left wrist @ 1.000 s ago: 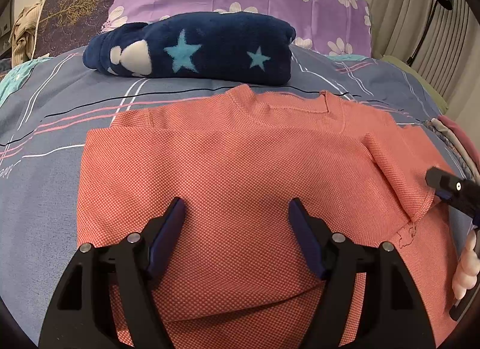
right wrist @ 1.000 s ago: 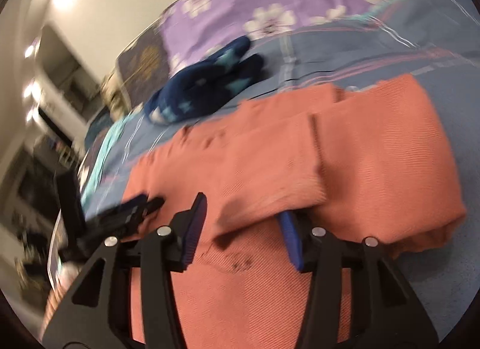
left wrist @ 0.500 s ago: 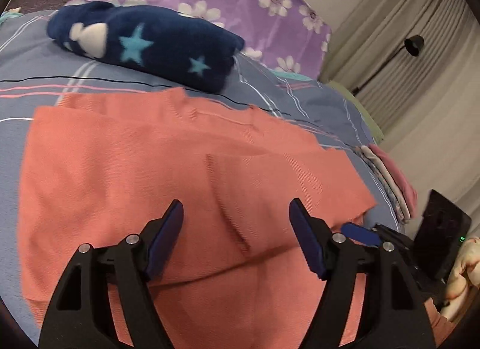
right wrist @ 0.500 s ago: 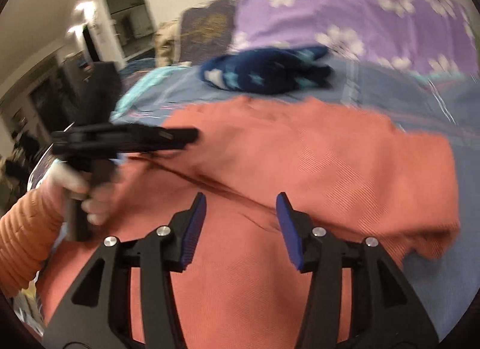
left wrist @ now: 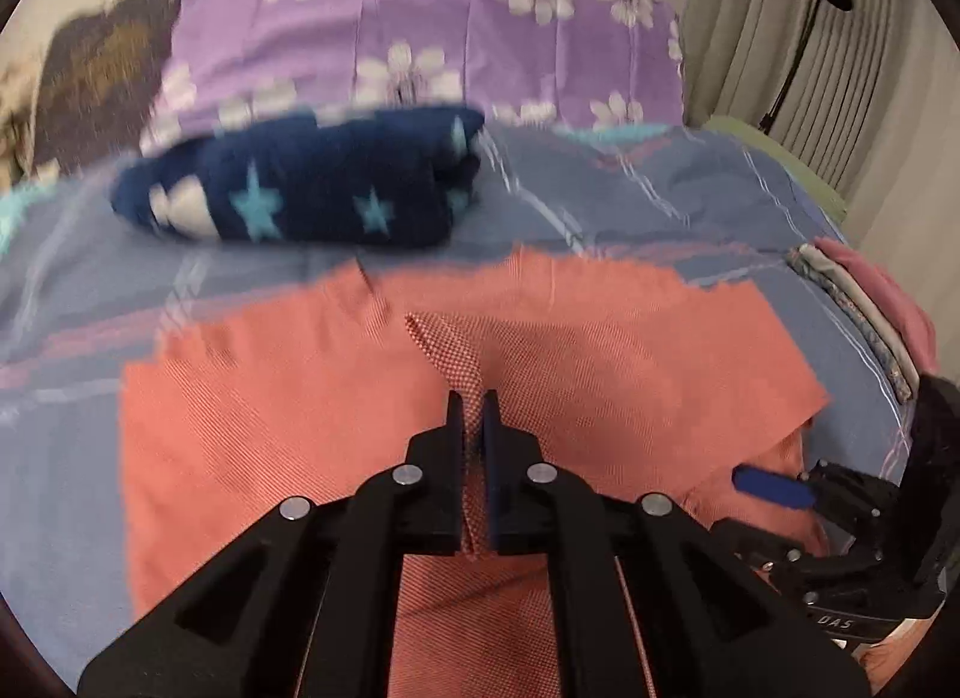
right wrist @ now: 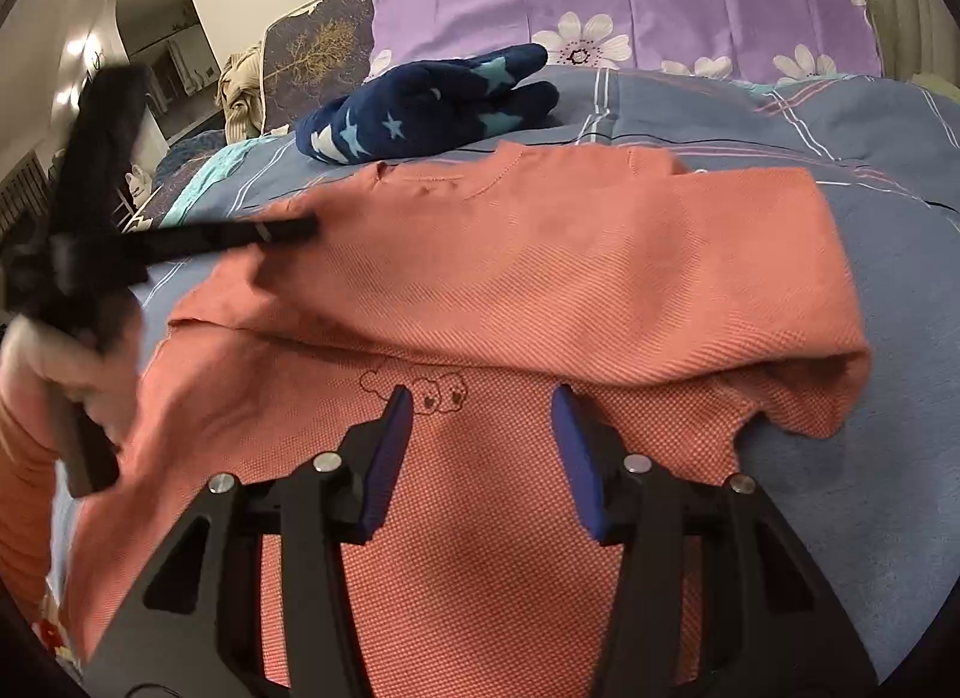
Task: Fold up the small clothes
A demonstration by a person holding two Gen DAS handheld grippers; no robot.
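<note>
A salmon-pink knit top [left wrist: 288,398] lies spread on the bed, partly folded over itself. My left gripper [left wrist: 474,404] is shut on a raised ridge of the top's fabric near its middle. In the right wrist view the left gripper [right wrist: 288,230] shows at the left, its tips on the top's upper left part. My right gripper [right wrist: 480,404] is open and empty, low over the top [right wrist: 540,278], just below a small embroidered outline design [right wrist: 420,389]. It also shows at the right edge of the left wrist view [left wrist: 774,485].
A folded navy blanket with stars [left wrist: 312,200] lies behind the top, before a purple flowered pillow [left wrist: 420,32]. A stack of folded clothes [left wrist: 870,302] sits at the bed's right edge. Curtains and a lamp stand beyond. The bedspread [right wrist: 870,170] is blue with stripes.
My left gripper has closed from open onto a ridge of the top's fabric. My right gripper has come down closer to the top and stays open.
</note>
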